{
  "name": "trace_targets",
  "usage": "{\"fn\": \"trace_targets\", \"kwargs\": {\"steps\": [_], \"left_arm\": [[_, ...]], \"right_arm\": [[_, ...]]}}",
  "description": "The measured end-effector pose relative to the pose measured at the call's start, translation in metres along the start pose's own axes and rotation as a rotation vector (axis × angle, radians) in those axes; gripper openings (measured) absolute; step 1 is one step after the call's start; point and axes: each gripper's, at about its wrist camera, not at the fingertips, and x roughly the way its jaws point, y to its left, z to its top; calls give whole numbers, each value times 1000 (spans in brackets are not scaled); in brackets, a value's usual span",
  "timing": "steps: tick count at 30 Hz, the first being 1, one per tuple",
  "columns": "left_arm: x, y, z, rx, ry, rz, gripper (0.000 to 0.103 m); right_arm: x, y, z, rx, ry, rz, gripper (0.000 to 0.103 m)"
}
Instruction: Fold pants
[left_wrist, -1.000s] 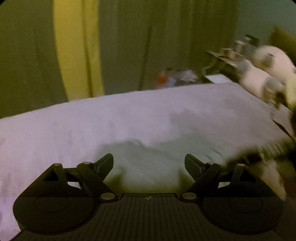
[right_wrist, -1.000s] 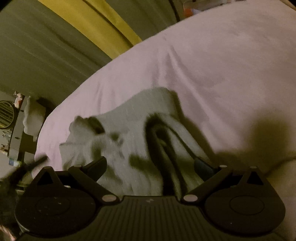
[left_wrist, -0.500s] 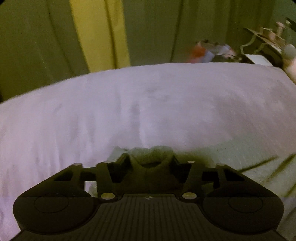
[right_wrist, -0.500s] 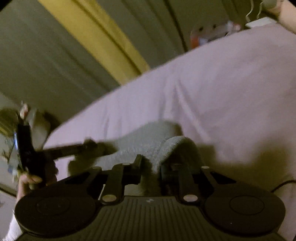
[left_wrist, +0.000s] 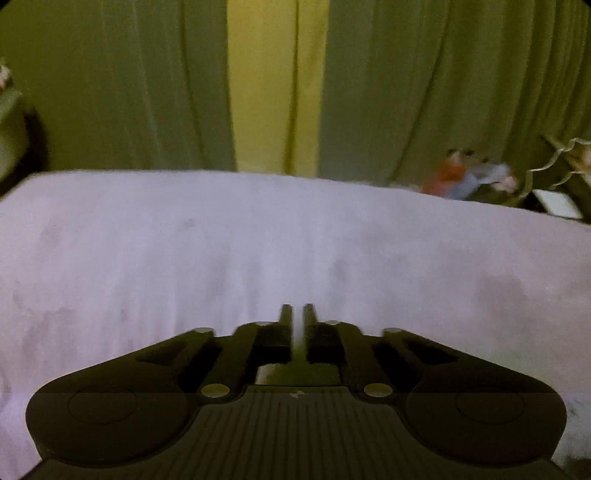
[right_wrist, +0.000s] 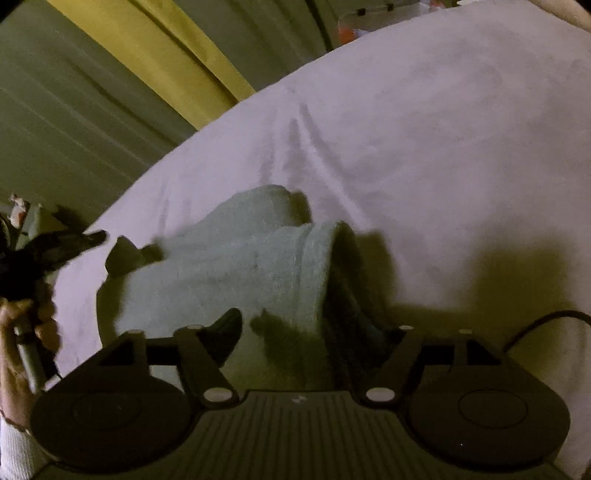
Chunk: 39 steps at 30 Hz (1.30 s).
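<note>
The left gripper (left_wrist: 296, 314) has its jaws nearly together with only a thin slit between them and nothing visibly caught there, pointing across the pale lilac bed (left_wrist: 295, 240) toward its far edge and the green curtain (left_wrist: 424, 85) beyond. The right gripper (right_wrist: 306, 325) has its jaws wide apart, hovering over the pants (right_wrist: 236, 266), a crumpled pale grey-green heap lying near the bed's near edge. In the right wrist view the person's hand (right_wrist: 26, 325) grips the other gripper's handle by the bed's left edge.
</note>
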Motion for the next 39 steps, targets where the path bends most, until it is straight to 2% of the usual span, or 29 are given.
{"fn": "trace_targets", "kwargs": {"steps": [1,2,3,6,9,13,16,18,21,23,26,29,33,34,37,39], "left_arm": [[-8,5,-5,9,4,-26,28],[-18,7,-14,35,8,-38,39],[-27,8,-23,60,1,-36,46],[-59,6,-61,162,2,-45,55],[-82,-1,-104,213,44,-89,59],[-91,-18,-145,254,125,-134,60],[-94,-26,-166,245,177,-148,60],[-100,-30,-175,253,171,-140,63],[-100,-38,-180,299,169,-113,64],[-103,-41,-183,329,167,-116,67],[-107,-42,-185,323,172,-145,71],[-105,-46,-184,330,165,-141,75],[-97,-50,-180,333,183,-75,73],[-99,-48,-178,322,178,-77,73],[-112,-39,-171,291,166,-99,72],[-121,-33,-165,275,148,-106,73]], "right_arm": [[-2,-1,-2,-3,-2,-12,86],[-5,-2,-5,-3,3,-27,88],[-6,-4,-7,4,12,-38,88],[-3,-14,-17,50,53,-9,89],[-2,-22,-31,92,91,6,89],[-2,-14,-41,66,88,-10,89],[-4,-7,-43,62,88,-20,89],[-7,-6,-46,86,88,19,85],[-6,-3,-51,100,91,13,73],[-4,0,-53,80,73,-10,53],[2,1,-54,85,81,-15,47],[6,-1,-55,116,68,5,38],[-7,11,-60,53,-5,8,33],[-14,15,-61,45,-14,12,32],[-43,21,-61,60,-43,87,31],[-58,16,-61,99,-17,163,31]]}}
